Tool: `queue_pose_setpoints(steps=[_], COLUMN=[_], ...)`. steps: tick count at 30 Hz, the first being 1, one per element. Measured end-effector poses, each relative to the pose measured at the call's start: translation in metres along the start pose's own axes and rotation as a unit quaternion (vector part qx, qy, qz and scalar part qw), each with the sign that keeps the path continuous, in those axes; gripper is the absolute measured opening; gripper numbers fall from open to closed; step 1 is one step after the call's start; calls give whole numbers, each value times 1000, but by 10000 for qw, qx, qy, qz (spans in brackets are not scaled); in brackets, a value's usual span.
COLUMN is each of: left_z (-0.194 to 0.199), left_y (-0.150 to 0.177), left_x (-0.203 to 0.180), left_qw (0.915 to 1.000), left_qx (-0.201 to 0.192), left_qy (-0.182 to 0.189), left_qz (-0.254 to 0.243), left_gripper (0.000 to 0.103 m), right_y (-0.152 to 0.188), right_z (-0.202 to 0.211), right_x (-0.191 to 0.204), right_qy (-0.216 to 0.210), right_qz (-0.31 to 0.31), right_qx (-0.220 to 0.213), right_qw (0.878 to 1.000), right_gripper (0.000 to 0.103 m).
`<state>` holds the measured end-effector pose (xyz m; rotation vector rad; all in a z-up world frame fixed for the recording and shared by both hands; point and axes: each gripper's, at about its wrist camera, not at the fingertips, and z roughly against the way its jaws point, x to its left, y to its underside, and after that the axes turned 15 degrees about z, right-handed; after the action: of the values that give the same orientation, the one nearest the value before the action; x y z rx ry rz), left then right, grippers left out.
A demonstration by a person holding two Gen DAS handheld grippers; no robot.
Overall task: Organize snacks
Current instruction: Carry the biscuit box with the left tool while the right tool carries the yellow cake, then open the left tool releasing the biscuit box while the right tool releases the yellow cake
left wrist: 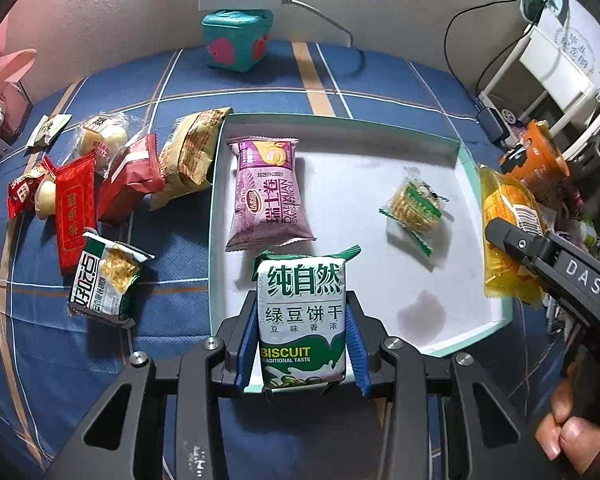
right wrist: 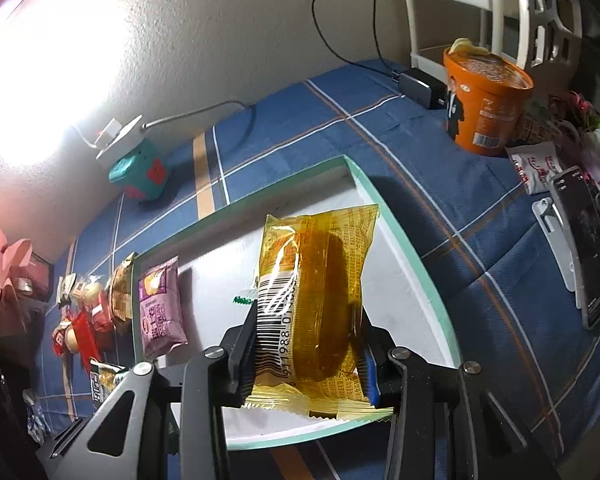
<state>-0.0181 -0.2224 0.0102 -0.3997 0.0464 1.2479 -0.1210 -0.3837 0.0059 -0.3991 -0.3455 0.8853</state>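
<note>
My left gripper (left wrist: pixel 302 344) is shut on a green and white biscuit pack (left wrist: pixel 302 320), held over the near edge of the white tray (left wrist: pixel 476 320) with a mint rim. In the tray lie a purple Swiss roll pack (left wrist: pixel 266 196) and a small green cracker packet (left wrist: pixel 416 206). My right gripper (right wrist: pixel 306 340) is shut on a yellow cake pack (right wrist: pixel 320 292), above the tray's (right wrist: pixel 404 280) right part. From the left wrist view that yellow pack (left wrist: pixel 504 224) hangs over the tray's right rim.
Several loose snacks lie left of the tray: red packs (left wrist: pixel 74 216), a brown pack (left wrist: pixel 190 156), a green noodle-snack pack (left wrist: pixel 106 276). A teal box (left wrist: pixel 236 40) under a power strip stands at the back. An orange cup (right wrist: pixel 484 100), a phone (right wrist: pixel 588 248) and a white rack sit right.
</note>
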Motion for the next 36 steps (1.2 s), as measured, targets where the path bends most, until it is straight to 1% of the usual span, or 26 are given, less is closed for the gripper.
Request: queue_pose_setpoints(steps=[8, 12, 25, 26, 27, 29, 31, 36], left_z=[-19, -27, -47, -47, -46, -45, -41, -35], left_y=[-2, -2, -1, -1, -1, -2, -3, -9], left_x=[6, 4, -6, -6, -6, -7, -7, -7], left_qw=[9999, 9999, 9994, 9994, 9994, 9995, 9996, 9997], left_qx=[50, 47, 199, 190, 171, 163, 138, 66], left_qy=[-118, -157, -264, -286, -285, -245, -213, -207], left_qz=[57, 37, -83, -96, -104, -105, -102, -95], left_gripper=[41, 41, 42, 45, 51, 59, 59, 59], right_y=[12, 14, 12, 11, 11, 11, 10, 8], right_z=[-36, -44, -50, -50, -50, -49, -47, -41], right_x=[8, 9, 10, 11, 11, 11, 11, 11], right_qy=[-26, -48, -49, -50, -51, -47, -46, -29], right_qz=[152, 205, 276, 279, 283, 287, 292, 288], right_qx=[648, 795, 905, 915, 913, 905, 873, 763], right_qw=[9978, 9966, 9955, 9954, 9954, 9955, 9957, 9967], right_gripper=[43, 43, 44, 44, 44, 46, 49, 49])
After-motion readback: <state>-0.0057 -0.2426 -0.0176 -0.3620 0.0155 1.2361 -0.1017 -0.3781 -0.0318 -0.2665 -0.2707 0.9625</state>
